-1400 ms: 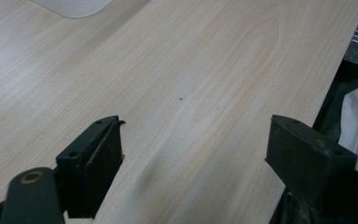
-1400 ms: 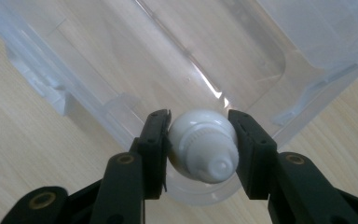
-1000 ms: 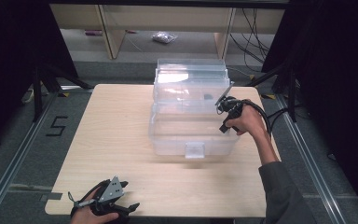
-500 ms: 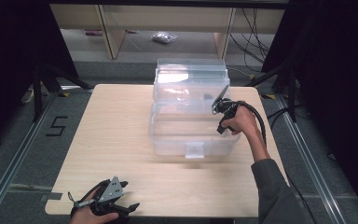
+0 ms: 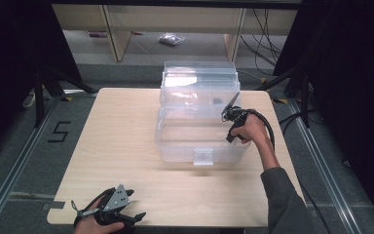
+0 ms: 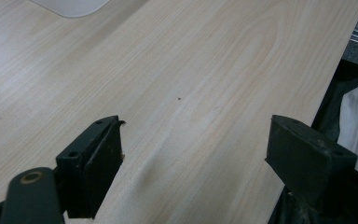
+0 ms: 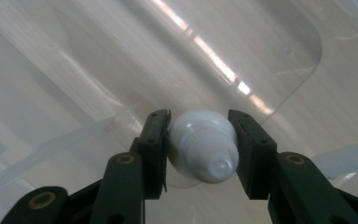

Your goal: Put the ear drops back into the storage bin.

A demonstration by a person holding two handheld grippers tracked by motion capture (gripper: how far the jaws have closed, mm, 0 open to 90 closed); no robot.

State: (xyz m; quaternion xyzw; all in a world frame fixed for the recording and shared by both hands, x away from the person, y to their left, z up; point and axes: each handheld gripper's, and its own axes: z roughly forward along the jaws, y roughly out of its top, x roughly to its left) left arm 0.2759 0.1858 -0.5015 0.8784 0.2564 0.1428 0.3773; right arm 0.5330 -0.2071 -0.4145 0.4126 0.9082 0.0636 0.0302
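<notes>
One small white bottle (image 7: 204,145) is pinched between my right gripper's (image 7: 200,149) pads, which press on its sides just below the capped neck, inside the clear plastic bin (image 5: 175,146) on the table (image 5: 121,146). It looks light, stiff and smooth — likely slippery, so I'd take it at the ridged collar under the cap rather than on the round body. It could roll once let go. My left gripper (image 6: 193,158) sits with its jaws spread wide over bare wood, holding nothing.

White bottle (image 7: 204,144) – lower body (claw-hidden)
</notes>
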